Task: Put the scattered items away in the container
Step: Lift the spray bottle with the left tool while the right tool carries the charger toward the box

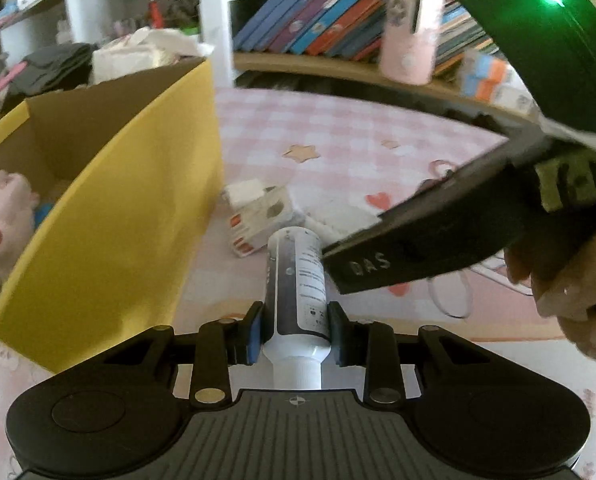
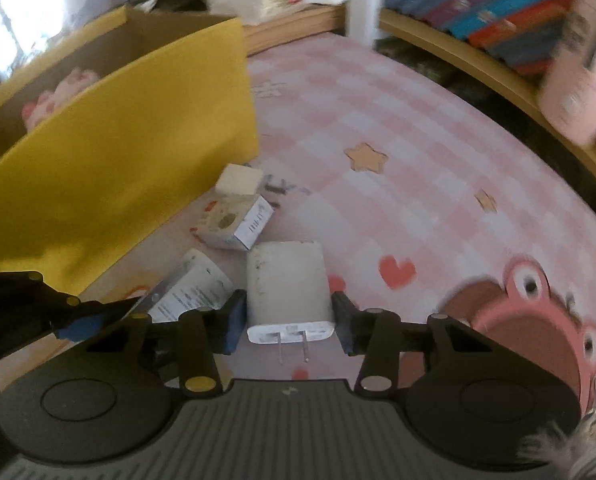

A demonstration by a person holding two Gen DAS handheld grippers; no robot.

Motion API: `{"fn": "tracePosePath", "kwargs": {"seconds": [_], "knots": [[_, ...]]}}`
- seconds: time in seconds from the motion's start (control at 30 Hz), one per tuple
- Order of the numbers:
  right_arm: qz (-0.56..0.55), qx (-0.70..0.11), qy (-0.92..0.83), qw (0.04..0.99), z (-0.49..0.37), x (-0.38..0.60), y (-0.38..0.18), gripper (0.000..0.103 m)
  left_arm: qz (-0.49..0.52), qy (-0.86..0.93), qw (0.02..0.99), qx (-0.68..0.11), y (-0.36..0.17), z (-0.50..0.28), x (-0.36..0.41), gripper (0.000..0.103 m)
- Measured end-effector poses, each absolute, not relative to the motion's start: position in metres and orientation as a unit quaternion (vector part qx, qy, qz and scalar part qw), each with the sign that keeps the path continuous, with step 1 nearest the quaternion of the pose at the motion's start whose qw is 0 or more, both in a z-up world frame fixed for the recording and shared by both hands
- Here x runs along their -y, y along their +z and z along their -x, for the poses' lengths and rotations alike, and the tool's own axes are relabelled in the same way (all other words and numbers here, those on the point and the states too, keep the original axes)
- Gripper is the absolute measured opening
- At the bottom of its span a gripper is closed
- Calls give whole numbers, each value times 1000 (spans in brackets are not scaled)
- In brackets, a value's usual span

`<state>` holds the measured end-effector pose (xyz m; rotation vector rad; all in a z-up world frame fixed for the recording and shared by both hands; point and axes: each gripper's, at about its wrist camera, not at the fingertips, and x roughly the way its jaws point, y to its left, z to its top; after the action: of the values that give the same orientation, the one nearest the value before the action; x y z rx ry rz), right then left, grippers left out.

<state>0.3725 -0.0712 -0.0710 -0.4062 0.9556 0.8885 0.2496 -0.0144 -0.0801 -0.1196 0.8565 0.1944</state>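
The left gripper (image 1: pixel 295 330) has its fingers (image 1: pixel 253 332) closed on a white tube (image 1: pixel 298 284), pads pressed on either side of its lower body just above the cap, so the tube's long axis runs straight out along the fingers, away from the hand. The right gripper (image 2: pixel 285 322) likewise clamps a white charger plug (image 2: pixel 287 292), fingers (image 2: pixel 233 320) against its two flat sides, prongs pointing back toward the hand. Both things rest low on the pink checked mat covering the desk (image 2: pixel 418 184), and the two grippers work side by side, the right one's finger nearly touching the tube's far end. Taking the yellow box (image 1: pixel 109 216) as the landmark: both held items lie to its right, just beside its near wall, and the tube is the closer of the two to that wall, so the left hand has the shorter way. The coming move, I judge, is up and leftward over the rim. Just beside the box's right-hand corner, beyond the tube, sits a small carton (image 2: pixel 237 220) with a white block (image 2: pixel 239 180) behind it, still to be tidied. Farthest in, a pink plush toy (image 1: pixel 1 220) already lies inside the box.
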Motion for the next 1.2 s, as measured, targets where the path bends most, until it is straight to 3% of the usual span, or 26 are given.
{"fn": "tracePosePath", "kwargs": {"seconds": [0.6, 1.2], "knots": [[83, -454, 335, 822, -292, 154, -35, 42, 80, -38, 902, -422, -39, -185, 13, 31], [15, -450, 244, 859, -189, 146, -11, 42, 60, -155, 897, -409, -18, -123, -25, 31]]}}
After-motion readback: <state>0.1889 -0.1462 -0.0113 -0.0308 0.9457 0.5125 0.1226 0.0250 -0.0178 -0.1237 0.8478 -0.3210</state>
